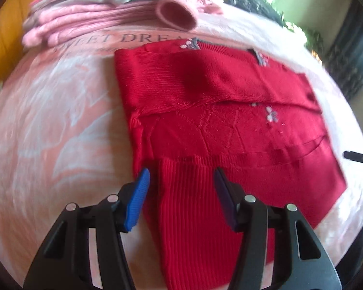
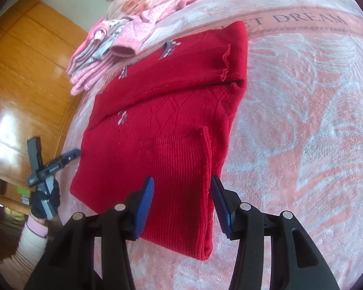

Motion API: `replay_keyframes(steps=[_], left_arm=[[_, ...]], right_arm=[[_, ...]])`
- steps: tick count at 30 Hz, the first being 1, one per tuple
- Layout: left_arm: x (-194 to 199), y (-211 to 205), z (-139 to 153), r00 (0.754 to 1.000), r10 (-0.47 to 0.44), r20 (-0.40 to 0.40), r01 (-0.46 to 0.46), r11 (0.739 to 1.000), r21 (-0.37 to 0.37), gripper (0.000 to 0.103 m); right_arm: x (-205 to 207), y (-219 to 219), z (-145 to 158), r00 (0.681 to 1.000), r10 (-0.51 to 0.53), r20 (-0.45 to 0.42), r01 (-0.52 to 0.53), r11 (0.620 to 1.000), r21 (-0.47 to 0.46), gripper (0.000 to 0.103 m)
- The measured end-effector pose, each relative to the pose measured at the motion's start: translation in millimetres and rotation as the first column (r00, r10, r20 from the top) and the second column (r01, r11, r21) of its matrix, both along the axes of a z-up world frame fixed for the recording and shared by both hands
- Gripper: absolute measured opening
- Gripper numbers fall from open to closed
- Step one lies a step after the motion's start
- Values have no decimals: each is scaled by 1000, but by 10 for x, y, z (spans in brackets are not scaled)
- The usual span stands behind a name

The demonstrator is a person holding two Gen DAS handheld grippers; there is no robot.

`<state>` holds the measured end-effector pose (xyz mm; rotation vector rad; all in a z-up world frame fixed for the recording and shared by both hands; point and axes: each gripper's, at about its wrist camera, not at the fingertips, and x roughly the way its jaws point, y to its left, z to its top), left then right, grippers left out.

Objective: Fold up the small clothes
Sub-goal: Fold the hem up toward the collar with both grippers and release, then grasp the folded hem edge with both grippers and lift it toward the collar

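Spread wide, my left gripper (image 1: 180,176) hovers over the ribbed hem of the folded red knitted sweater (image 1: 230,125), blue-padded fingers (image 1: 139,193) straddling the ribbing and pinching nothing. That sweater lies flat on the pink plush blanket with pale leaf pattern and "SWEET DREAM" lettering (image 1: 60,120), sleeves folded across its body. Behind it, touching the far edge, sits a stack of folded pink and grey clothes (image 1: 96,17). Further right, my right gripper (image 2: 182,191) is likewise parted, holding nothing, poised above the same ribbed hem near the sweater's right edge. From that camera my gloved left hand (image 2: 44,199) shows beside the sweater's left edge.
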<state>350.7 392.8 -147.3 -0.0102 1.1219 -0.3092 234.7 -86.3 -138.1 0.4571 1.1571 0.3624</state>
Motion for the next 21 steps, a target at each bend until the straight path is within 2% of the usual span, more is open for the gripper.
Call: replay_keyframes(steps=[2,7,9,11,14,21], left_arm=[[66,-18,-58,1000,-10,-4,10,999,45,54],[120,-6,-120,998,-55,-31,55,998,13,45],[117,-8,-159,998,-53,-37,54,998,19,40],[110,12,-165,998,-55,-33,55,998,-7,26],[93,0,-164,998,-62,-24,62,998,-6,14],[63,42,-113,999,-46,-10,45,998,-54,5]], right_arm=[[-25,52,7,1000,22,8,-22,999,-27,50],[-23,115,6,999,45,12,-44,997,-69,50],[11,149,-2,999,47,13,-46,997,-66,50],[47,190,-9,998,55,16,-54,996,-68,50],[107,235,-14,997,76,21,-74,994,-86,50],[366,358,-33,987,154,56,-142,974,-178,50]])
